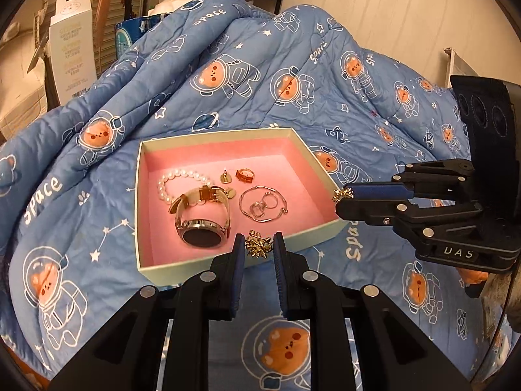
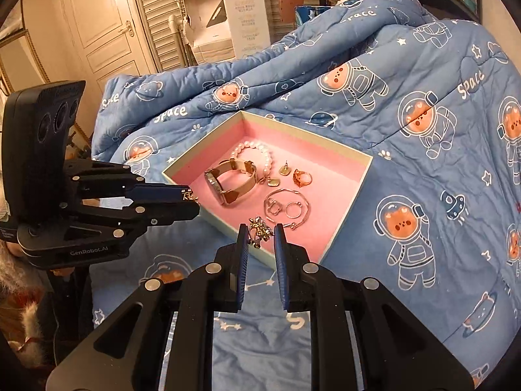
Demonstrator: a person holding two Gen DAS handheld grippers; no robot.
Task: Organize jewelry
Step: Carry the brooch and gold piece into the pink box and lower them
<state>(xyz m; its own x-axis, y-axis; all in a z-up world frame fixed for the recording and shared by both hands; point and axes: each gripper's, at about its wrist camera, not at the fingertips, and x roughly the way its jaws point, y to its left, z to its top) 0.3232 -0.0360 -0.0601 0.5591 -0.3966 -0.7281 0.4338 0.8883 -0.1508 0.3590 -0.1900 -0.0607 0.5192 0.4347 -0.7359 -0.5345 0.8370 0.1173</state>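
A pink-lined box (image 1: 156,260) (image 2: 361,176) sits on a blue quilt. In it lie a gold watch (image 1: 202,224) (image 2: 224,179), a pearl bracelet (image 1: 176,179) (image 2: 260,153), gold earrings (image 1: 225,177), an orange ring (image 1: 245,175) (image 2: 301,178) and a thin bangle with rings (image 1: 263,207) (image 2: 286,208). My left gripper (image 1: 258,244) (image 2: 192,200) is shut on a gold brooch (image 1: 257,244) over the box's near rim. My right gripper (image 2: 260,233) (image 1: 340,200) is shut on another gold brooch (image 2: 260,231) (image 1: 343,194) at the box's edge.
The blue space-bear quilt (image 1: 260,81) (image 2: 407,163) rises in a mound behind the box. A white carton (image 1: 70,42) (image 2: 247,13), a shelf and a door (image 2: 104,22) stand beyond the bed.
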